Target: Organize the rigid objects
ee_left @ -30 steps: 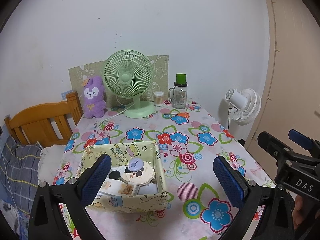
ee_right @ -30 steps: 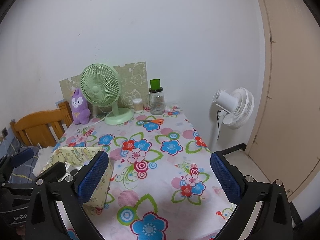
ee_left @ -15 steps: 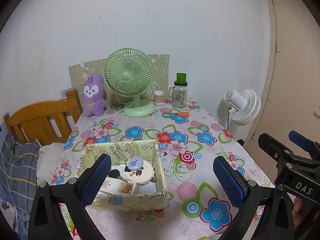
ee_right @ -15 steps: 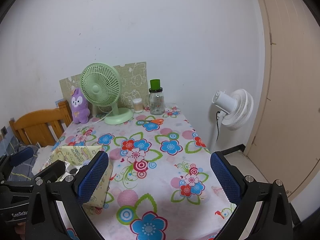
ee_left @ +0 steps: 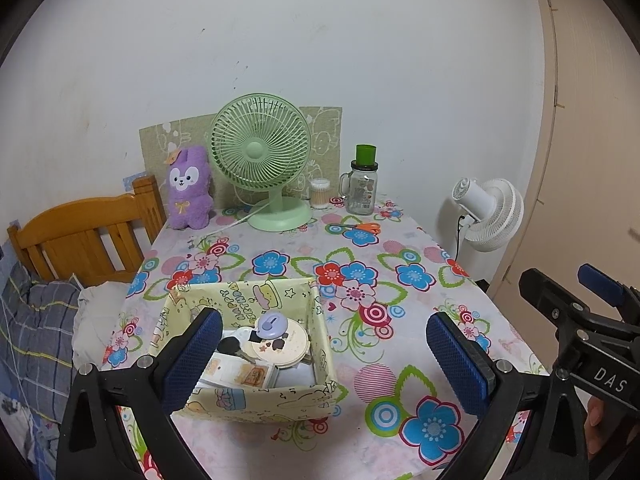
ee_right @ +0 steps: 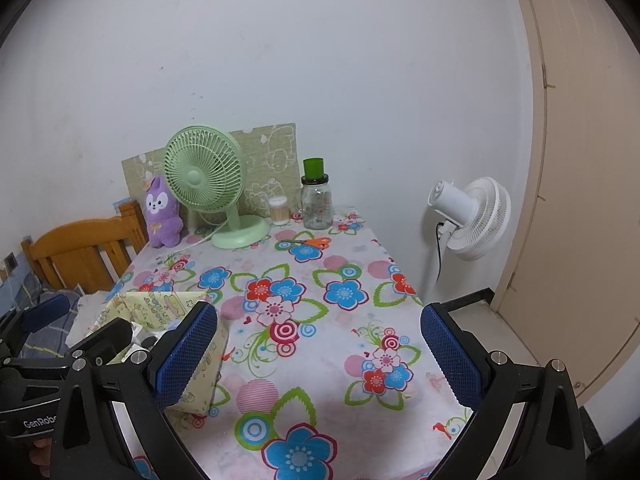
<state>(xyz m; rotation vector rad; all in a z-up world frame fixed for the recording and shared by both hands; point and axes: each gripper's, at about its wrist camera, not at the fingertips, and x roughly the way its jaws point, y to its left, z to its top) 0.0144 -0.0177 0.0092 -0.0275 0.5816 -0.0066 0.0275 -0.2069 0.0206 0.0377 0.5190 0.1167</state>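
Left gripper [ee_left: 324,360]: fingers spread wide, holding nothing, hanging above the box at the table's near left edge.
Right gripper [ee_right: 318,354]: also wide open and empty, over bare cloth toward the near right edge.
Box [ee_left: 256,398]: soft yellow printed fabric, sides sagging; it already holds 1 round compact [ee_left: 280,346], 1 lilac hook [ee_left: 272,325], flat cards and what looks like a dark key.
Scissors [ee_left: 362,227]: orange handles, lying flat near the far right corner, just in front of the jar [ee_left: 361,188]; probably the 1 loose rigid thing left.
Handling: light, stiff, thin on the cloth; I'd pinch across the handles, not the slick blades.
Risk: the jar is glass and close by.
Table [ee_right: 332,364]: flowered cloth.
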